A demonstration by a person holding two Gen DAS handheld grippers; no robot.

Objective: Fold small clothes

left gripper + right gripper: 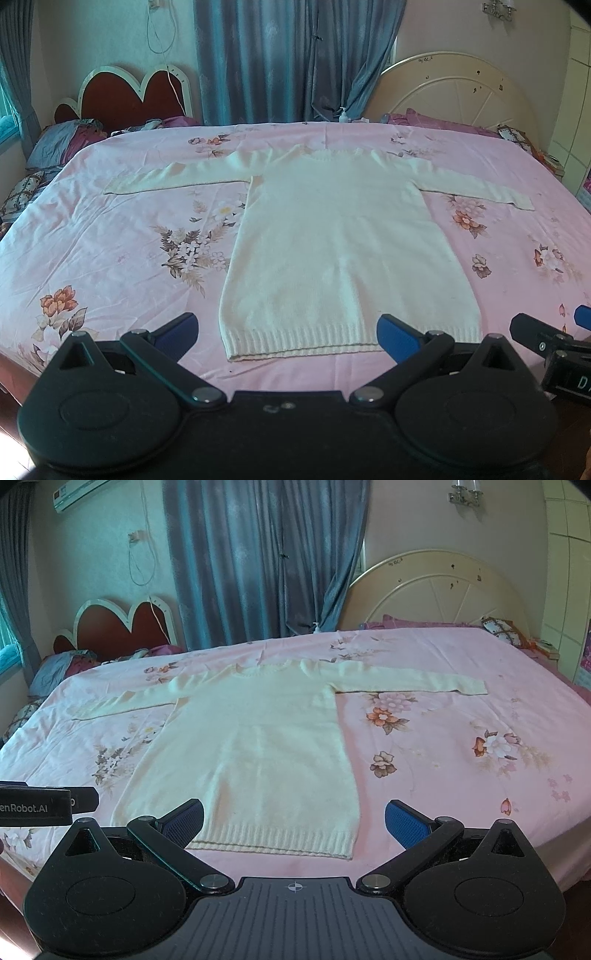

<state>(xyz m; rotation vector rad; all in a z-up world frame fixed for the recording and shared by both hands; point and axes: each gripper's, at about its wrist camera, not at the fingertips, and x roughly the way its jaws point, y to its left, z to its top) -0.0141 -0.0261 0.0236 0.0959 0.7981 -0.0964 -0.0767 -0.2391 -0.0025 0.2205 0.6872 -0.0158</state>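
Note:
A cream knitted sweater [332,236] lies flat on the pink floral bedsheet [110,236], both sleeves spread sideways and its ribbed hem nearest me. My left gripper [288,336] hovers open just before the hem, with nothing between its blue pads. In the right wrist view the same sweater [251,746] sits left of centre. My right gripper [295,823] is open above the hem's right part, holding nothing. The right gripper [554,332] also shows at the right edge of the left wrist view, and the left gripper's body [48,805] shows at the left edge of the right wrist view.
Two headboards stand at the far side, a red heart-shaped one [129,92] and a cream round one [454,88], with blue curtains [288,59] between. Pillows and bedding [55,144] pile at the far left. A small pump bottle [343,115] stands behind the bed.

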